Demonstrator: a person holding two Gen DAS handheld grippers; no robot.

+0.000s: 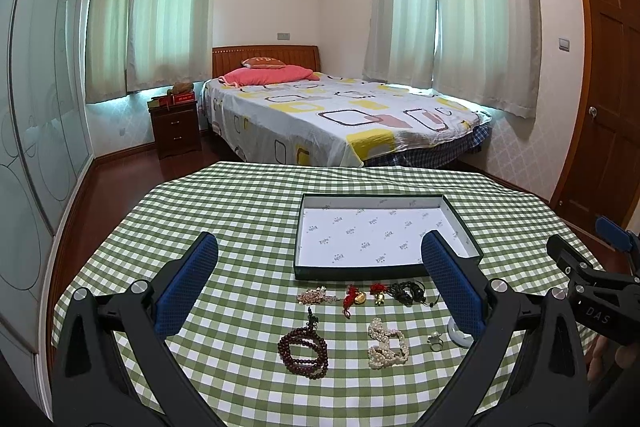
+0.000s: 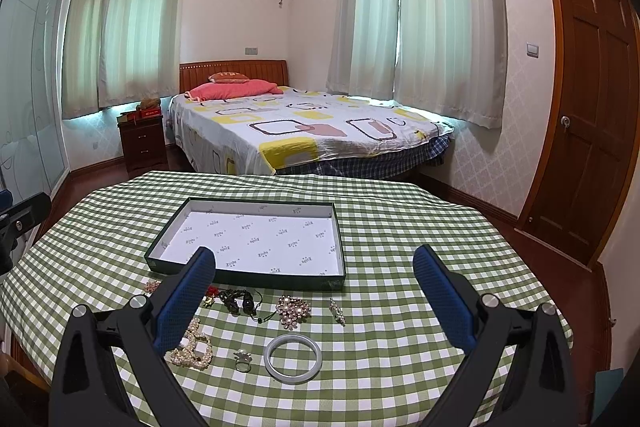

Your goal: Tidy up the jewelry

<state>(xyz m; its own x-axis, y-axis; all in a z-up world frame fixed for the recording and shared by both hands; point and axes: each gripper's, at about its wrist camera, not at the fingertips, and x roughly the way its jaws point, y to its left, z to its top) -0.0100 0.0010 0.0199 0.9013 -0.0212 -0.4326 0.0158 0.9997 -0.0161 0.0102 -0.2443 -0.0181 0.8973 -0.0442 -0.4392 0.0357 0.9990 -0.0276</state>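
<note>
A shallow dark-green box (image 1: pixel 460 219) (image 2: pixel 340 243) with a white printed lining stands on the checked tablecloth, nothing inside it. In front of it lies jewelry: dark red bead bracelet (image 1: pixel 303 351), pearl necklace (image 1: pixel 387 343) (image 2: pixel 194 347), pink bead string (image 1: pixel 316 296), red-and-gold charm (image 1: pixel 356 298), black cord piece (image 1: pixel 406 291) (image 2: pixel 238 299), small ring (image 1: pixel 435 339) (image 2: pixel 242 359), pale jade bangle (image 2: pixel 293 357), pearl brooch (image 2: pixel 293 309), small crystal pin (image 2: pixel 337 310). My left gripper (image 1: pixel 320 283) hangs open above the beads. My right gripper (image 2: pixel 316 291) is open above the bangle and brooch, holding nothing.
The table (image 1: pixel 240 211) with the green-checked cloth ends just past the box. Beyond it stand a bed (image 1: pixel 340 115), a dark nightstand (image 1: pixel 176 127) and a wooden door (image 2: pixel 592 99). The right gripper's body (image 1: pixel 588 291) shows at the left view's right edge.
</note>
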